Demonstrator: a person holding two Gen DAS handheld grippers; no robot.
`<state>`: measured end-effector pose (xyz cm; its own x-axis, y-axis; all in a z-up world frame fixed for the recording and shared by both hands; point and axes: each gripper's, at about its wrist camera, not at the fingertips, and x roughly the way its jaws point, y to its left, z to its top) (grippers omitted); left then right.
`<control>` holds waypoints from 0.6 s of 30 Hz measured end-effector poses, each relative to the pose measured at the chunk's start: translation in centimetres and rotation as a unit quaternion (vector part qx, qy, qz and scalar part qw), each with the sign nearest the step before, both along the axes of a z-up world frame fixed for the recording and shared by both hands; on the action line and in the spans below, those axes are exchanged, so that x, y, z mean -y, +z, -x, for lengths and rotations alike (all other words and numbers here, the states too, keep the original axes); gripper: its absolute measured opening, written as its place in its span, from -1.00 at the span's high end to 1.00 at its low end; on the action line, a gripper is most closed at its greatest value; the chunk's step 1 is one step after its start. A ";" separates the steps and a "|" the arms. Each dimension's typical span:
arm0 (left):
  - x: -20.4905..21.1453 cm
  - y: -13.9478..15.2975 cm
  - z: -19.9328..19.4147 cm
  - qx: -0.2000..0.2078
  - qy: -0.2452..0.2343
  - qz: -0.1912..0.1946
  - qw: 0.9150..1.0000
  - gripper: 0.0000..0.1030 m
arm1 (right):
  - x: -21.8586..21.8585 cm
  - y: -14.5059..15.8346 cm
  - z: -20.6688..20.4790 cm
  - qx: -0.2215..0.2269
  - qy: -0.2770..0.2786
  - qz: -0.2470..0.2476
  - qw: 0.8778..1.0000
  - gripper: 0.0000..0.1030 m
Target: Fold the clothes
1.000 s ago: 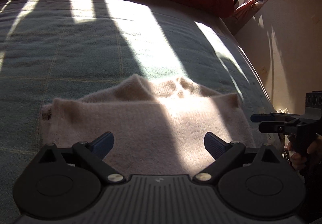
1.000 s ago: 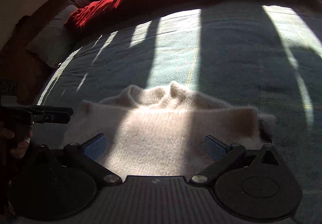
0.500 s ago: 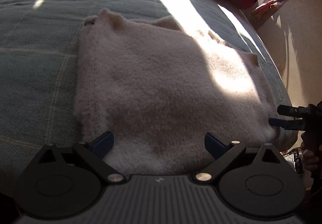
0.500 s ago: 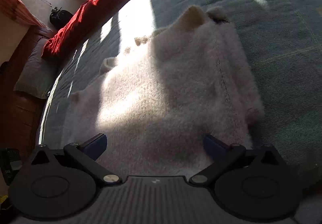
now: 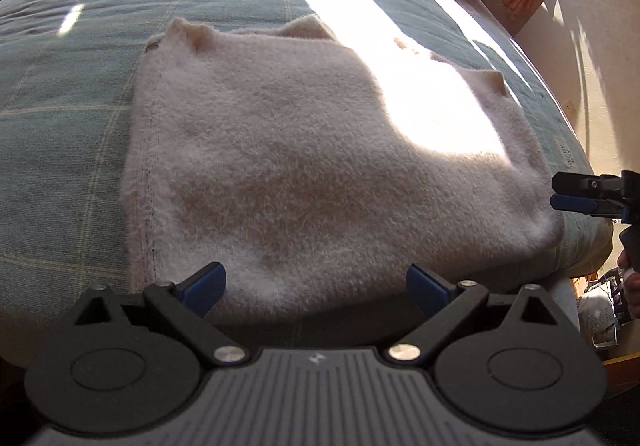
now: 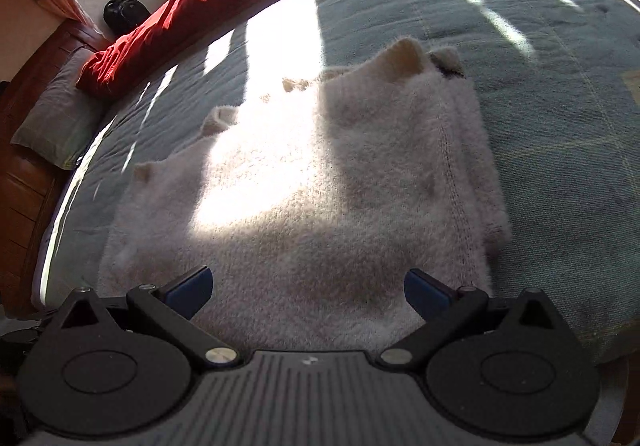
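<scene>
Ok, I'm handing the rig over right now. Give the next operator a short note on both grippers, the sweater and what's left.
Left gripper: open, empty, at the near edge of the cream sweater.
Right gripper: open in its own view, empty, at the sweater's near right part.
Sweater: lies flat on the green bedspread near the bed's edge, already folded into a rough rectangle with layers stacked along one side.
Left: possibly another fold, if a smaller bundle is wanted; nothing is gripped yet.

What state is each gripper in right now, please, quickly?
Left gripper: open, holding nothing, at the near edge of the folded sweater.
Right gripper: open, holding nothing, over the same sweater.
</scene>
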<state>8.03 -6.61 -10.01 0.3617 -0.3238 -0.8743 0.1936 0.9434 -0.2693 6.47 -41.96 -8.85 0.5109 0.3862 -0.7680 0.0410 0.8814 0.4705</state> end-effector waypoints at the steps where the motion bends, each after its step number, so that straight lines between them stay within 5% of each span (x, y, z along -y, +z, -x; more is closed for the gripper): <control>1: -0.4 -0.2 0.0 -0.005 0.007 -0.004 1.000 -0.87 | 0.0 0.2 0.1 0.003 0.003 0.006 1.000 -1.00; 5: -2.0 0.0 -0.3 -0.014 0.029 0.015 0.999 -0.87 | 0.0 0.4 0.1 0.008 0.007 0.006 1.000 -1.00; 13: -1.8 4.1 -3.9 0.056 0.027 0.011 0.998 -0.87 | -0.1 0.4 -0.6 0.008 0.003 0.016 1.000 -1.00; 18: -0.4 3.2 -7.1 0.070 0.021 0.019 0.997 -0.87 | 0.0 0.2 -1.2 0.007 0.000 0.019 1.000 -1.00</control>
<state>15.09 -6.23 -6.80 0.4929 -0.3373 -0.8020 0.1920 0.9412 -0.2779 7.71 -41.98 -8.68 0.5222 0.3577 -0.7742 0.0337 0.8984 0.4378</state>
